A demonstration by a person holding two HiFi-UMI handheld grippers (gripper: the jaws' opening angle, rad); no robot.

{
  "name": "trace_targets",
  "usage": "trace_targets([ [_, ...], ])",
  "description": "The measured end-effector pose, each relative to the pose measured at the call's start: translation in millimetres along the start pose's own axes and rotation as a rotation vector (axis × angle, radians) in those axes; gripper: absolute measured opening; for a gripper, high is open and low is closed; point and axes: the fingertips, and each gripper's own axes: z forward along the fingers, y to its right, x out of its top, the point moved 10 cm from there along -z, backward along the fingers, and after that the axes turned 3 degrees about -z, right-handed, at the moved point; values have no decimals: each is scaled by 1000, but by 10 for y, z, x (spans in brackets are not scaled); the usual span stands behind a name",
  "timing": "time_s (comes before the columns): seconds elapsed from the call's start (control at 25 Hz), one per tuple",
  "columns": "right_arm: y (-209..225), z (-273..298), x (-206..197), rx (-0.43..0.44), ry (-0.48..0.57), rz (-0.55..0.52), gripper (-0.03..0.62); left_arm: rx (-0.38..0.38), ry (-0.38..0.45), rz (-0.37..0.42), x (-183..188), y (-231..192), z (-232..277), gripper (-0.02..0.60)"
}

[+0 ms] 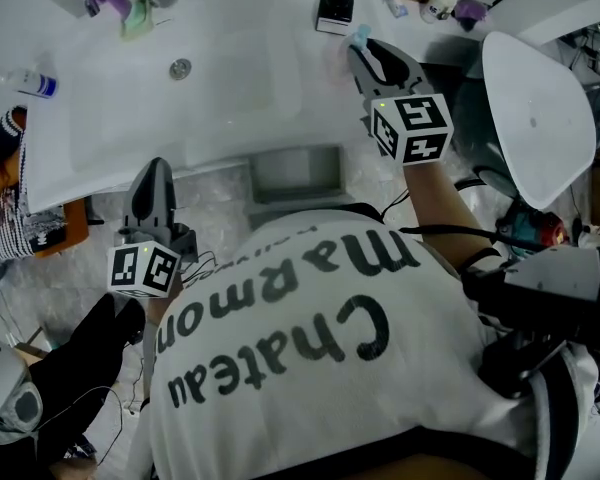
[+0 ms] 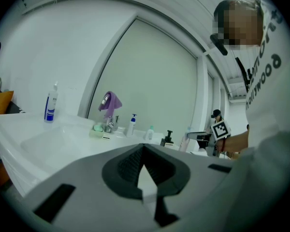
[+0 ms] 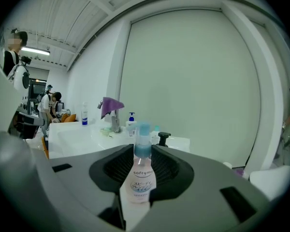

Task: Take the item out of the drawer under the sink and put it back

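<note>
Down at the person's left side, the left gripper [image 1: 155, 166] hangs level with its jaws closed tip to tip and nothing between them. Just beyond, the grey drawer [image 1: 297, 173] under the sink basin [image 1: 130, 108] stands pulled out. Over the white counter right of the basin, the right gripper [image 1: 365, 50] clamps an upright softymo pump bottle [image 3: 141, 178], pads on both flanks. Behind it stands a black pump dispenser [image 1: 335, 8], and farther left a faucet [image 3: 115, 122] is draped with a purple cloth [image 3: 111, 105].

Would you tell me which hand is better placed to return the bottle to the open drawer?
Right: the right gripper holds the pump bottle at the counter, near the drawer. The left gripper is shut and empty.
</note>
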Motion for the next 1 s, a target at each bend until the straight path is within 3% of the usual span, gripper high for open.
trace_targets([
  [1.0,14,-30,54,-14,13,-43,117,23,8,-8,2,-21,-51,8],
])
